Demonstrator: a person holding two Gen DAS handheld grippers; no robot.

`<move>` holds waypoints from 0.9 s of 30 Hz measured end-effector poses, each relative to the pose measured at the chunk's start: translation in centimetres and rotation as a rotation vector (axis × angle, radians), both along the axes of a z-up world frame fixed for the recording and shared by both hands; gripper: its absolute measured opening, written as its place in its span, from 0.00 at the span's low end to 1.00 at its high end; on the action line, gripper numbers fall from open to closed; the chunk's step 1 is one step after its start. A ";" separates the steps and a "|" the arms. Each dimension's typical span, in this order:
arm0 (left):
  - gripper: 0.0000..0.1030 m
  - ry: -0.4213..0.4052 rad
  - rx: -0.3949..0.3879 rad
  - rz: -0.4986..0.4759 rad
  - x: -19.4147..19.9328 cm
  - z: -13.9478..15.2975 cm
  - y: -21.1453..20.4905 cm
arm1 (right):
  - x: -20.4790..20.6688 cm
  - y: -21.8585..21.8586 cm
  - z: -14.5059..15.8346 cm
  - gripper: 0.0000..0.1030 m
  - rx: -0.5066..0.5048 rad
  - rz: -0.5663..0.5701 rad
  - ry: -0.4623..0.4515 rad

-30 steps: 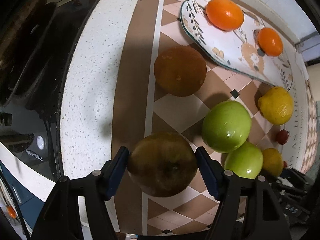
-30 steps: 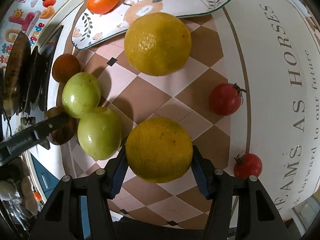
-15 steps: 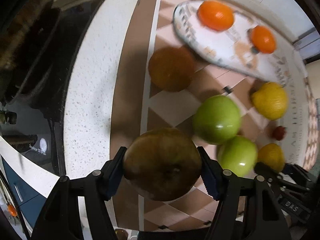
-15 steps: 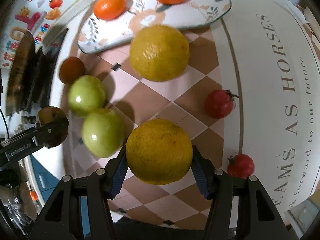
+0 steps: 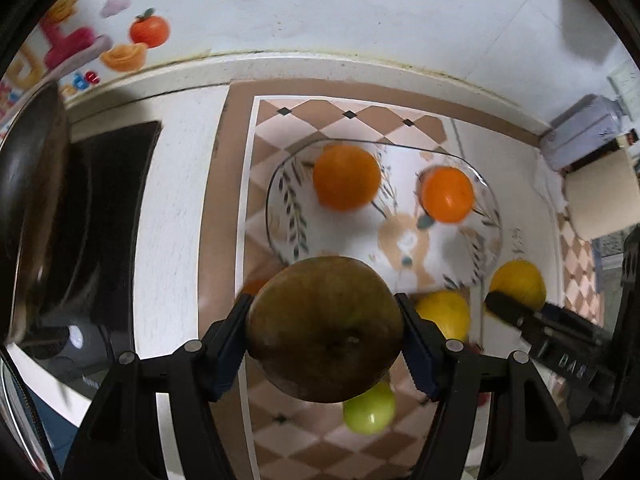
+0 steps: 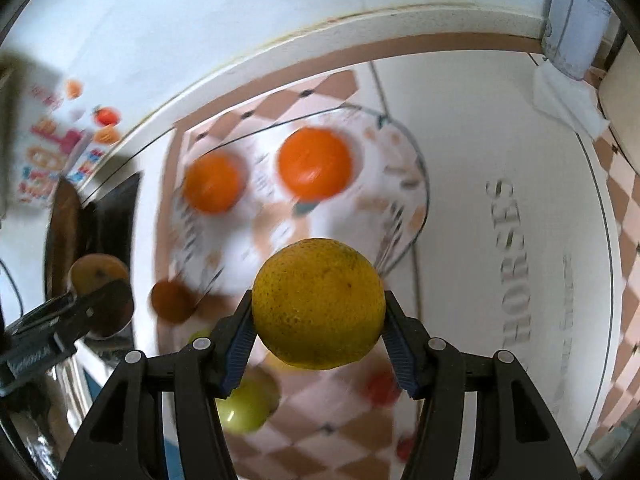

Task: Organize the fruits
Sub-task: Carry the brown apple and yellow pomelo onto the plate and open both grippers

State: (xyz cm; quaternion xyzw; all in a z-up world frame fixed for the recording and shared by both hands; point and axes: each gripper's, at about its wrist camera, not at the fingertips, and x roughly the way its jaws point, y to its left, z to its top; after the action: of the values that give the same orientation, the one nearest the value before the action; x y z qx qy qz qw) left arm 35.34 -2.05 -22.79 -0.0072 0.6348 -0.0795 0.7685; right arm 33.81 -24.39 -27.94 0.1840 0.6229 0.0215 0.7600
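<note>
Blue-padded, both grippers are pointing steeply down over the plate (image 5: 280,208), the left gripper (image 5: 324,334) clamping a brown apple (image 5: 324,328), the right gripper (image 6: 318,312) clamping a yellow orange (image 6: 318,304).

We see a white speckled counter (image 5: 176,208) with a brown-and-cream checkered mat (image 5: 304,444) spread on it. On the mat, at twelve o'clock, sits a leaf-patterned plate (image 5: 280,208); a green apple (image 5: 370,414) lies at six, a yellow lemon (image 5: 446,312) at three. A black cooktop (image 5: 104,200) occupies the counter at nine o'clock.
</note>
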 end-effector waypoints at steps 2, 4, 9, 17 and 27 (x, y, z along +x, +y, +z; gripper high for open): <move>0.64 0.018 0.024 -0.008 1.7 -0.9 -0.4 | 1.8 -0.6 -1.0 0.60 -0.023 -0.002 0.020; 0.64 0.049 0.048 -0.019 3.4 -2.4 -1.0 | 3.0 -1.0 -2.1 0.60 -0.044 0.003 0.041; 0.64 0.129 0.064 -0.012 6.0 -5.9 -1.4 | 4.5 -1.5 -4.1 0.60 -0.053 0.032 0.084; 0.65 0.197 0.053 -0.009 6.3 -8.0 -1.3 | 4.6 -1.0 -4.5 0.75 0.006 0.047 0.115; 0.88 0.166 -0.011 0.027 4.9 -6.9 -0.4 | 3.5 0.6 -2.0 0.91 -0.057 0.055 0.087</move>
State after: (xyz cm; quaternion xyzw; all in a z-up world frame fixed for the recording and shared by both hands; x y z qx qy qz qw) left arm 40.26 -2.43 -29.74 -0.0267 0.6959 -0.0717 0.7140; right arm 37.34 -23.79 -29.93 0.1459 0.6605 0.0167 0.7364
